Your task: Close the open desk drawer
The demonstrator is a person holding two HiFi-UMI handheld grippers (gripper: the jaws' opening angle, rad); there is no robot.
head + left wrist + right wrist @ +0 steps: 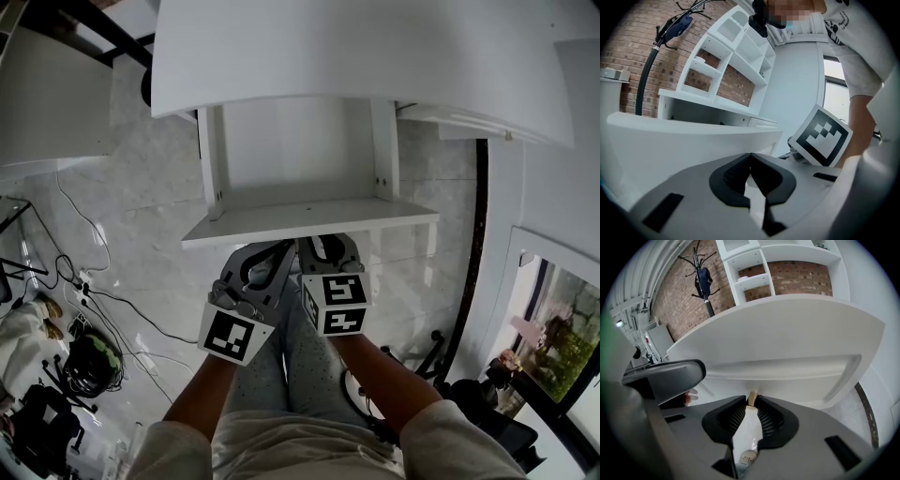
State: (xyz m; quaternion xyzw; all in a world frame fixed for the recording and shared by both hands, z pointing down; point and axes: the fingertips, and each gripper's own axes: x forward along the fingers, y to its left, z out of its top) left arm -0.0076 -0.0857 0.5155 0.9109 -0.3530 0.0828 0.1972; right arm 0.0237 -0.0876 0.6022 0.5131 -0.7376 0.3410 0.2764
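The white desk drawer [309, 223] stands pulled out from under the white desk top [375, 56], and its bare inside [300, 150] holds nothing. Both grippers sit side by side just below the drawer's front panel, tips pointing at it. My left gripper [274, 251] is shut, its black pads [736, 176] meeting at the tip. My right gripper [325, 247] is also shut; a tan sliver shows at its tip [752, 401], and I cannot tell what it is. In the right gripper view the desk top [787, 329] fills the space ahead.
Cables [103, 300] and dark bags [89, 366] lie on the marble floor to the left. A black stand base [422, 352] sits at the right by a window. A white shelf unit [736, 51] and a coat stand [703, 277] stand against the brick wall.
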